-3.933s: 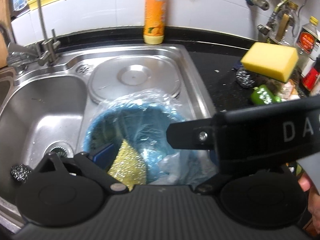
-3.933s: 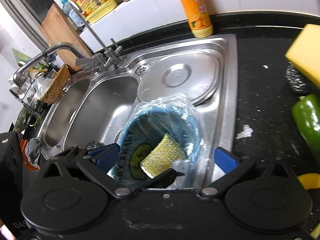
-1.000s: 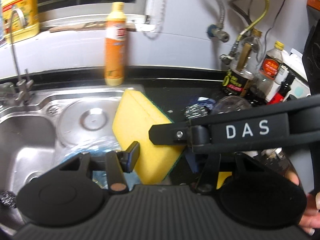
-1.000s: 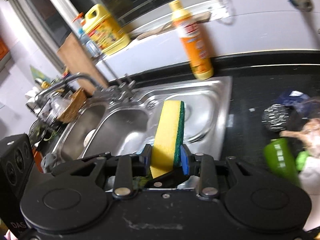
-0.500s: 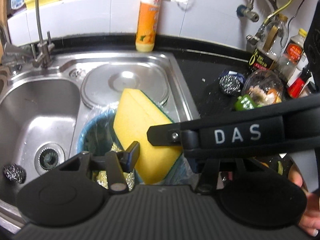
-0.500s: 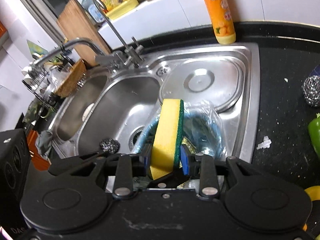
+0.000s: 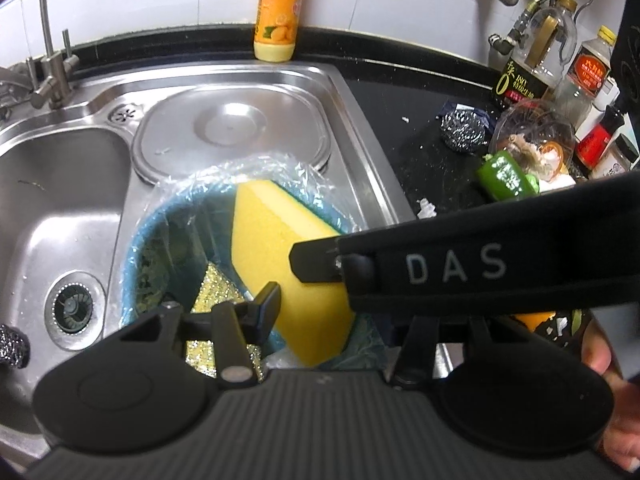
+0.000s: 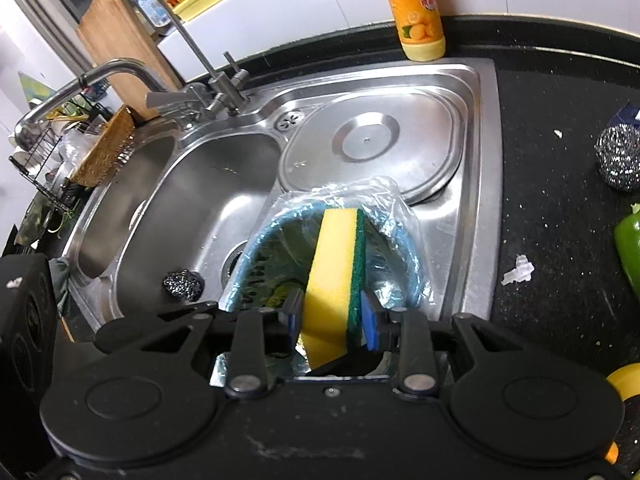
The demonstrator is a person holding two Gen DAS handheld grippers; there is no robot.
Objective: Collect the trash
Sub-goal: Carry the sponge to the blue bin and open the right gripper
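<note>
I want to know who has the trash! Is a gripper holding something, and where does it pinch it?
The right gripper pinches the sponge across its flat faces, near its lower end.

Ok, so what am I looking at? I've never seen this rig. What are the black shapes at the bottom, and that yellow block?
There is no robot arm. A person holds a two-finger gripper in each hand, and each carries a wide-angle camera looking along its fingers. The black shapes are each gripper's own body. One picture is from the left gripper, the other from the right gripper. The right one is shut on a yellow sponge, held over a blue bin lined with a clear bag, at the steel sink. A glittery scourer lies in the bin. On the black counter are a steel-wool ball and a green pepper. One left finger is hidden, so I cannot tell its grip.
</note>
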